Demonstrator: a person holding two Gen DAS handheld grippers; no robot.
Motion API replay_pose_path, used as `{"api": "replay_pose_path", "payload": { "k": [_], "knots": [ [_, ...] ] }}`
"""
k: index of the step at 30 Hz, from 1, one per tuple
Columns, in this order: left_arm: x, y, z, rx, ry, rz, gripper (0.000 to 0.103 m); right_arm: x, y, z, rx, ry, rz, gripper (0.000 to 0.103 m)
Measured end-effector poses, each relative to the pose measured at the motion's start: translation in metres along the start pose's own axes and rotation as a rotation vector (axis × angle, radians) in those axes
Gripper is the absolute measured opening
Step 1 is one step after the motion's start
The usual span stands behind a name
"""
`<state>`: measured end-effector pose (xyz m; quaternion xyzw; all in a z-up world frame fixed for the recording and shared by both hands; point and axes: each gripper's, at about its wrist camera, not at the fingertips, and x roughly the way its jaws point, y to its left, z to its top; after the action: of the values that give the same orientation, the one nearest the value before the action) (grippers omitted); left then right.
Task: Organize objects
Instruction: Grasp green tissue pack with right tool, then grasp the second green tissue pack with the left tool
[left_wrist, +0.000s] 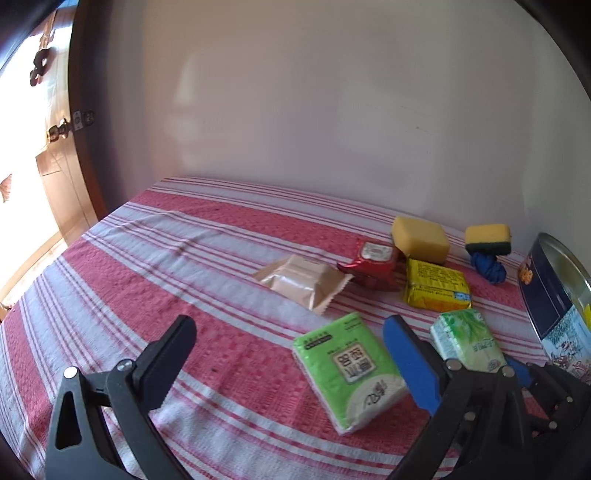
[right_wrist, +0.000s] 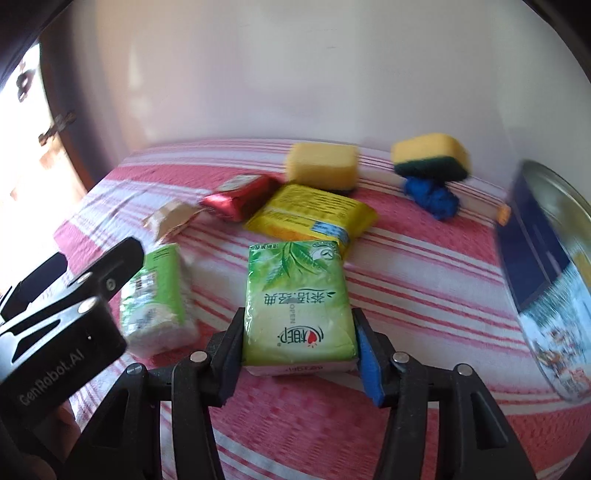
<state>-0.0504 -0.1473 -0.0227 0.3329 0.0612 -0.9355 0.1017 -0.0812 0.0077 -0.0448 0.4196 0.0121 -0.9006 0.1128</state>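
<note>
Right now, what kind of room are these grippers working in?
Probably a room in a home: a table under a red-and-white striped cloth against a plain wall, a wooden door at left, with household sponges, snacks and tissue packs.

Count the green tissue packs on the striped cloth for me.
2. One green tissue pack sits between the right tool's fingers, pads against its sides. The other green tissue pack lies on the cloth ahead of the open left tool. None seem hidden.
</note>
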Motion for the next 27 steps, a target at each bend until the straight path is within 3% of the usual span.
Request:
{"api": "replay_pose_path", "payload": {
  "k": [5,9,15,27],
  "knots": [
    [0.016,-0.014,0.001,0.01,0.077,-0.046,0.102,-0.013,-0.016,-0.006,0.017,-0.036,-0.064,0.056],
    [0.025,-0.024,-0.002,0.062,0.122,-0.022,0.102,-0.013,-0.02,-0.007,0.028,-0.034,-0.06,0.056],
    [0.046,-0.015,-0.008,0.02,0.252,-0.043,0.102,-0.013,-0.022,-0.006,0.027,-0.023,-0.044,0.056],
    [0.047,-0.023,-0.011,0.053,0.262,-0.019,0.103,-0.01,-0.023,-0.009,0.043,0.002,-0.025,0.056]
  ]
}}
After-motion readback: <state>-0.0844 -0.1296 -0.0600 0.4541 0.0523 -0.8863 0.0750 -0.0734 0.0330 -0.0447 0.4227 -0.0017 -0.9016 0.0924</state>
